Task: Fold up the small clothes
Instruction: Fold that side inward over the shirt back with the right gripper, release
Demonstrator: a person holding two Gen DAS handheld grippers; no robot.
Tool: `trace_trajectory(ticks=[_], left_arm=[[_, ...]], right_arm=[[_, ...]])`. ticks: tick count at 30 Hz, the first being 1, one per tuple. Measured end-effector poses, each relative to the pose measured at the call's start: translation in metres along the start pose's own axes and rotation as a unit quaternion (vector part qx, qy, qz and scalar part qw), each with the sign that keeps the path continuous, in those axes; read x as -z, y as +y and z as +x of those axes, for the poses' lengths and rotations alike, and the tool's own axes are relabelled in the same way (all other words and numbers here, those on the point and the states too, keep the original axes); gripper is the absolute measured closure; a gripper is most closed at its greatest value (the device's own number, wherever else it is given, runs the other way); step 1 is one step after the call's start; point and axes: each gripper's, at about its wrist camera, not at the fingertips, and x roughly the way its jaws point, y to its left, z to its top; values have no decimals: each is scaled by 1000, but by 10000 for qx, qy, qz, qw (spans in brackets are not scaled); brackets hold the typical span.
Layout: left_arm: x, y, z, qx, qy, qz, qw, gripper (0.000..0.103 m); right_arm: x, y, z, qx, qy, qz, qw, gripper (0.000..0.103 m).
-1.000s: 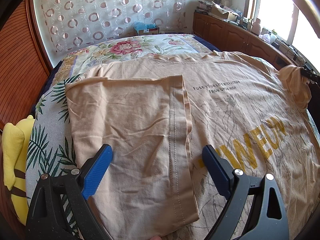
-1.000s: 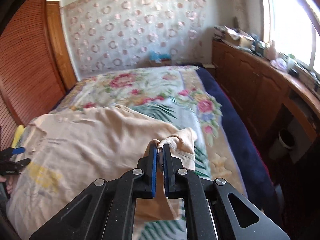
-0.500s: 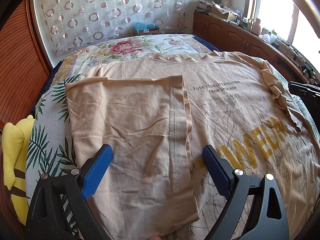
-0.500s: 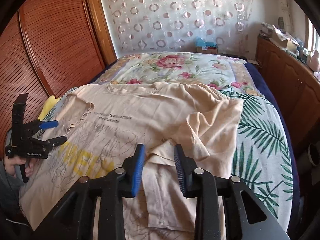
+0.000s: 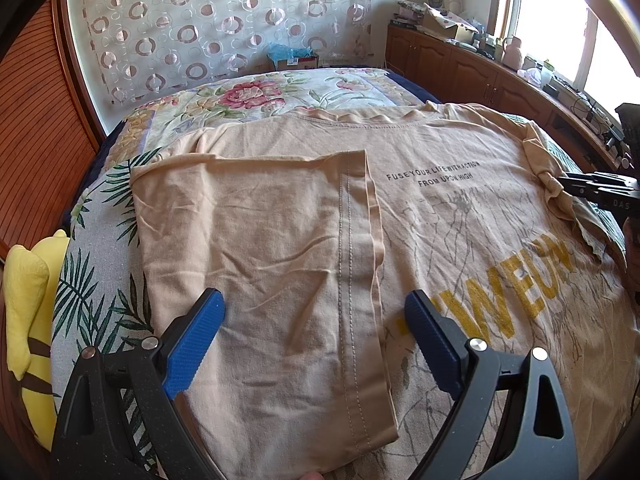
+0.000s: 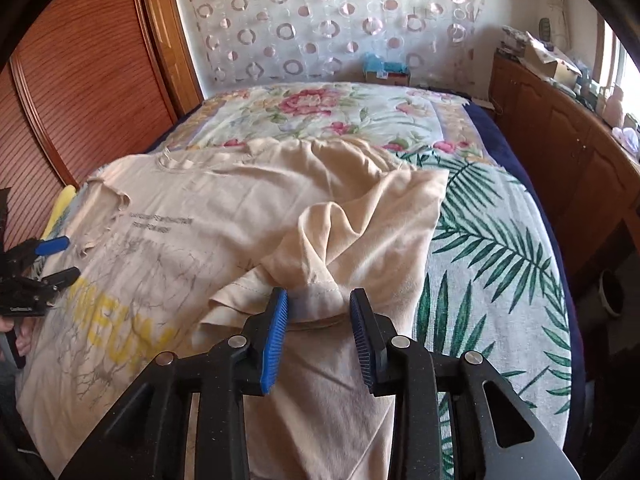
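Note:
A beige T-shirt (image 5: 460, 216) with yellow letters lies spread on the bed. Its left side panel (image 5: 260, 264) is folded inward over the body. My left gripper (image 5: 314, 328) hovers open over that folded panel, touching nothing. In the right wrist view the shirt's right sleeve (image 6: 360, 216) lies bunched and folded in over the body (image 6: 168, 216). My right gripper (image 6: 318, 320) is open, its blue pads on either side of the sleeve's hem, which rests loose between them. The left gripper also shows in the right wrist view (image 6: 56, 258), open at the far left.
The floral and palm-leaf bedspread (image 6: 492, 264) covers the bed. A yellow plush toy (image 5: 28, 300) lies at the bed's left edge. A wooden sliding wardrobe (image 6: 80, 92) stands left; a wooden cabinet (image 6: 580, 152) with clutter runs along the right under the window.
My right gripper carried the sleeve inward over the shirt, then opened and let it go; the jaws have widened since half a second ago. My left gripper has not moved.

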Motion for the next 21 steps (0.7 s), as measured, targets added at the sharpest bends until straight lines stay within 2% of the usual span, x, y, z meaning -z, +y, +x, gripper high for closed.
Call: trace_trajectory(ticks=[2, 4, 7, 13, 17, 18, 20, 21], left_arm=[[0, 0, 0, 1, -4, 1, 10000, 11], [0, 0, 0, 3, -1, -1, 10000, 11], [0, 0, 0, 1, -1, 0, 10000, 11], [0, 0, 0, -1, -1, 1, 10000, 11], [0, 0, 0, 2, -1, -1, 10000, 11], [0, 0, 0, 2, -1, -1, 10000, 11], [0, 0, 0, 2, 0, -1, 10000, 11], [0, 0, 0, 3, 0, -1, 10000, 11]], right_arm=[[-4, 3, 4, 23, 7, -82, 10000, 70], [-10, 7, 5, -97, -7, -155, 9998, 88], [-18, 17, 4, -240, -70, -385, 9989, 97], [-44, 44, 1, -722, -314, -655, 9947, 98], [-58, 60, 8, -739, -448, -791, 9931, 98], [-61, 61, 10, -740, -488, -774, 9931, 97], [-64, 58, 11, -733, -559, -727, 9931, 81], [-66, 56, 14, -681, -565, -691, 9937, 68]])
